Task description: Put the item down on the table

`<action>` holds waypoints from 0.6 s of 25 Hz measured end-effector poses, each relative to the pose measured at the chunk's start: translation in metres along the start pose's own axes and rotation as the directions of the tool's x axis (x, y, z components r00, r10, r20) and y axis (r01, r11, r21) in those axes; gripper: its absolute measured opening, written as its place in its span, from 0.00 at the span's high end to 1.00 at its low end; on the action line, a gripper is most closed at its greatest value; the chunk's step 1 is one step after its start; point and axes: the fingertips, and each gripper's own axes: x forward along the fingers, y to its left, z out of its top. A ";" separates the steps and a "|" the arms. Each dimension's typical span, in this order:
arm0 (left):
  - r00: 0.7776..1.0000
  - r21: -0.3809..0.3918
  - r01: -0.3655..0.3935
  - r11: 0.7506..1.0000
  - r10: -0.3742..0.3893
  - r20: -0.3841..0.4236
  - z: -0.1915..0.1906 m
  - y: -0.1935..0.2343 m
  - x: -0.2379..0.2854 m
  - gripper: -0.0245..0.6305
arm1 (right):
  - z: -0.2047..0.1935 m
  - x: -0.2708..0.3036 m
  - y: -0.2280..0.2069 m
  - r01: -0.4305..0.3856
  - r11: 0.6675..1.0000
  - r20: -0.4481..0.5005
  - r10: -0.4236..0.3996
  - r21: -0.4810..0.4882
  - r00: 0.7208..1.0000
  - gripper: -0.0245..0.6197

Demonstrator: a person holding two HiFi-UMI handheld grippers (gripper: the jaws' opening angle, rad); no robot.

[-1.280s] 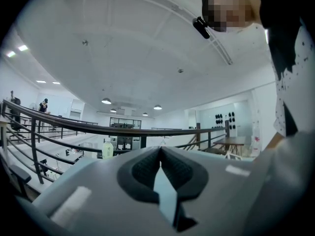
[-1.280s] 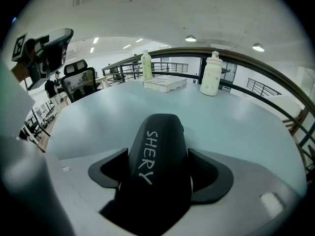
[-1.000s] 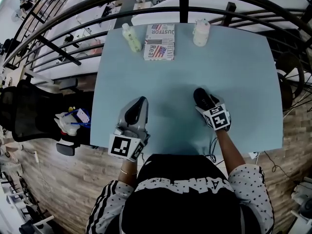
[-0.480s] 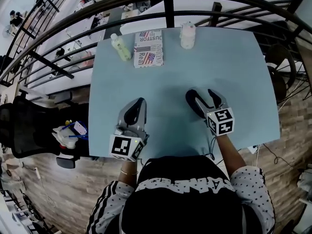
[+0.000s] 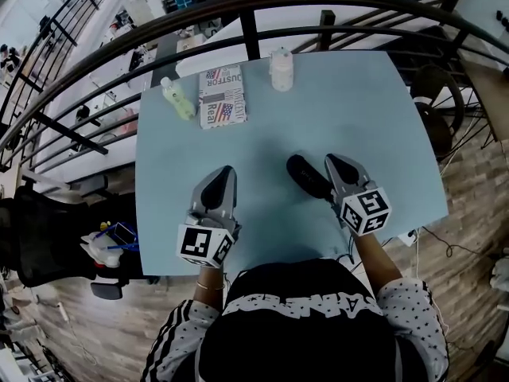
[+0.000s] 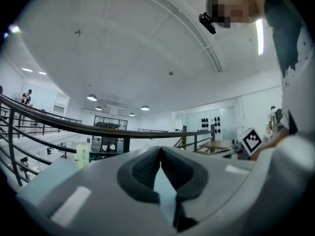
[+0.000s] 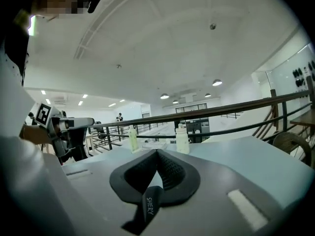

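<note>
A black oblong item (image 5: 306, 177) lies flat on the light blue table (image 5: 358, 110), right of the middle. My right gripper (image 5: 332, 162) stands just to its right, jaws shut, pads meeting (image 7: 157, 154). A thin black strip with white print (image 7: 149, 206) shows in the slot behind those pads; I cannot tell whether it belongs to the item. My left gripper (image 5: 225, 172) rests near the table's front left, shut with nothing in it (image 6: 160, 162). Each gripper's marker cube (image 6: 252, 140) shows in the other's view.
At the far edge stand a pale green bottle (image 5: 176, 99), a flat printed packet with flags (image 5: 221, 96) and a white bottle (image 5: 281, 68). A dark curved railing (image 5: 238, 10) runs behind the table. A black chair (image 5: 48, 229) stands at the left.
My right gripper let go of the black item, moved off to its right and shut. The item now lies on the table. The left gripper stayed where it was.
</note>
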 end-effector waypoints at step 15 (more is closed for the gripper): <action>0.999 -0.011 0.035 0.999 -0.035 -0.011 -0.003 -0.006 0.008 0.96 | 0.020 -0.014 0.003 -0.032 0.999 0.038 0.031 0.032 0.999 0.96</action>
